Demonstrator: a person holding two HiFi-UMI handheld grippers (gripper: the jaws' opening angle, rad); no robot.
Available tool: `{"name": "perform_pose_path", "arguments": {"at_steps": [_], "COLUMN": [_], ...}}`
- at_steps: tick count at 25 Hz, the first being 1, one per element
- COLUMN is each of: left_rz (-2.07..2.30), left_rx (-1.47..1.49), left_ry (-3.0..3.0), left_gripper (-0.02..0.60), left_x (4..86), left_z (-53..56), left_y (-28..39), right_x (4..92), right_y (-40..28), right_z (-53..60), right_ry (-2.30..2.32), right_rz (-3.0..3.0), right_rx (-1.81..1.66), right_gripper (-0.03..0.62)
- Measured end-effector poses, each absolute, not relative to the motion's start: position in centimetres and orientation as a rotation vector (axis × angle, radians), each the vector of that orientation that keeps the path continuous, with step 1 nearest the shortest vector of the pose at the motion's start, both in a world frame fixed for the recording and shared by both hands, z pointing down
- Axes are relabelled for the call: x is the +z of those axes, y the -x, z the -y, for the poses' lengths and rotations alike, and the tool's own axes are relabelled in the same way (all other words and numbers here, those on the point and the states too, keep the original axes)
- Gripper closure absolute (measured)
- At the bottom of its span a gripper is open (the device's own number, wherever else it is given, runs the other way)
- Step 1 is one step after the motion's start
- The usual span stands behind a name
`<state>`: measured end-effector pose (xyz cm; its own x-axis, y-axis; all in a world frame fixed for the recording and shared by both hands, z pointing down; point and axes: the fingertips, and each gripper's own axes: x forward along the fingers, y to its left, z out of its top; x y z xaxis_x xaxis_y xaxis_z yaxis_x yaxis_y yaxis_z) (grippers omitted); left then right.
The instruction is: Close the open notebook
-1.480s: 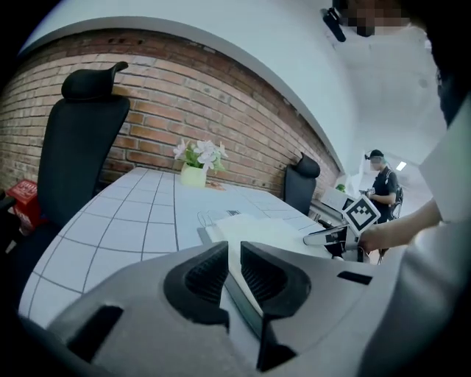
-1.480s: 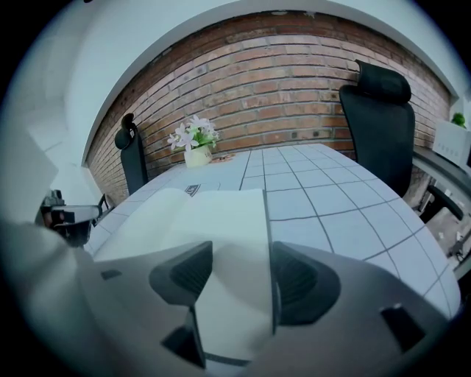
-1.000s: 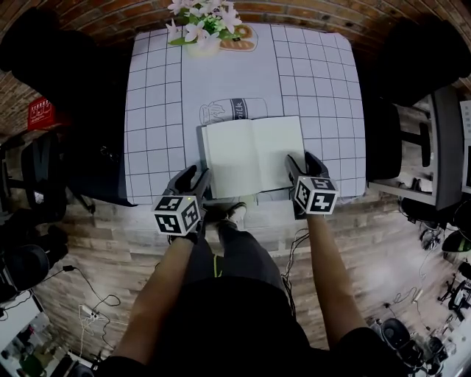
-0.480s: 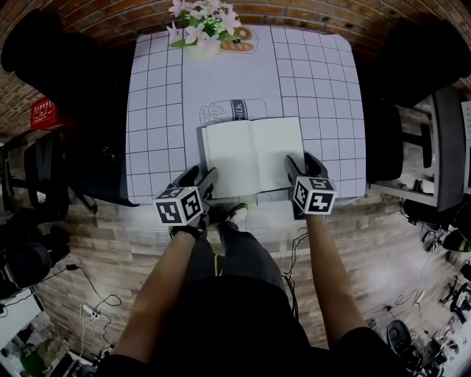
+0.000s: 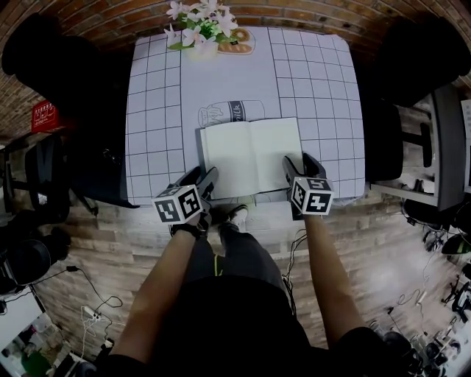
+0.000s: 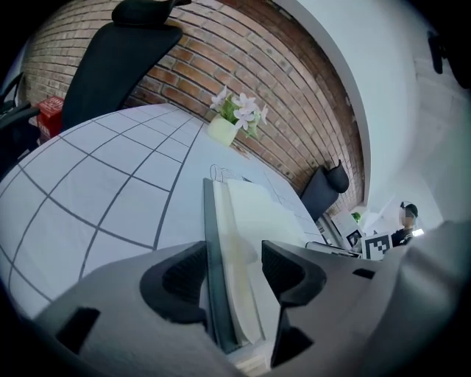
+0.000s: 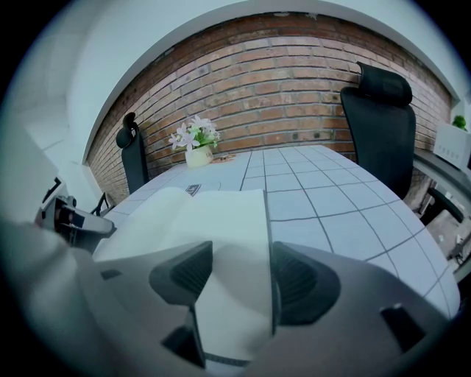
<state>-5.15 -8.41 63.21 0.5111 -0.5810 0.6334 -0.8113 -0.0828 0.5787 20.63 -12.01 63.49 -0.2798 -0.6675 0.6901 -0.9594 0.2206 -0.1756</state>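
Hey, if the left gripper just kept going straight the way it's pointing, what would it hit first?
Most likely the open notebook: its left cover and page edges lie between the jaws of the left gripper, which have just been opening, so it would slide further along that edge.

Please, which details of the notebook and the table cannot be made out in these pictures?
Near right corner of the notebook: head view, covered by the right gripper.
Any ruling on the pages: head view, too small; gripper views, too blurred.
Printed picture beside the flowers: head view, small and partly behind the blossoms.
Lettering on the red box: head view, too small.
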Motion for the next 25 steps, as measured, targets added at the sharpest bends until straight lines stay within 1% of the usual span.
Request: {"name": "perform_pose_path", "arguments": {"at_steps": [2, 3, 8, 9, 14, 21, 23, 25], "left_rz": [1.173, 1.177, 1.219, 1.225, 1.216, 1.155, 1.169, 1.207], "left_rx": [0.292, 0.293, 0.288, 0.289, 0.28, 0.227, 0.286, 0.412], "left_ry": [-1.768, -1.768, -1.756, -1.751, -1.744, -1.738, -1.751, -1.797], "left_gripper": [0.365, 0.385, 0.51, 0.523, 0.538, 0.541, 0.541, 0.541], "left_x": [63.3, 63.3, 63.4, 63.5, 63.5, 63.4, 63.6, 63.9], "left_z": [8.4, 8.3, 8.2, 8.2, 8.3, 8.3, 8.4, 8.4], "left_y": [5.3, 5.4, 6.6, 6.8, 6.9, 6.8, 6.8, 6.8], "right_x": [63.5, 63.5, 63.5, 63.5, 63.5, 63.5, 63.5, 63.5], "right_y": [-20.7, -20.7, -20.7, -20.7, -20.7, -20.7, -20.7, -20.7], "right_z": [12.0, 12.0, 11.9, 12.0, 12.0, 12.0, 12.0, 12.0], "right_ry": [-1.496, -1.496, -1.498, -1.498, -1.497, -1.498, -1.497, -1.496], "right_rz": [2.028, 2.028, 2.029, 2.028, 2.028, 2.027, 2.027, 2.028], "right_rx": [0.815, 0.815, 0.813, 0.812, 0.811, 0.808, 0.809, 0.812], "right_gripper": [0.355, 0.355, 0.355, 0.355, 0.355, 0.355, 0.355, 0.355]}}
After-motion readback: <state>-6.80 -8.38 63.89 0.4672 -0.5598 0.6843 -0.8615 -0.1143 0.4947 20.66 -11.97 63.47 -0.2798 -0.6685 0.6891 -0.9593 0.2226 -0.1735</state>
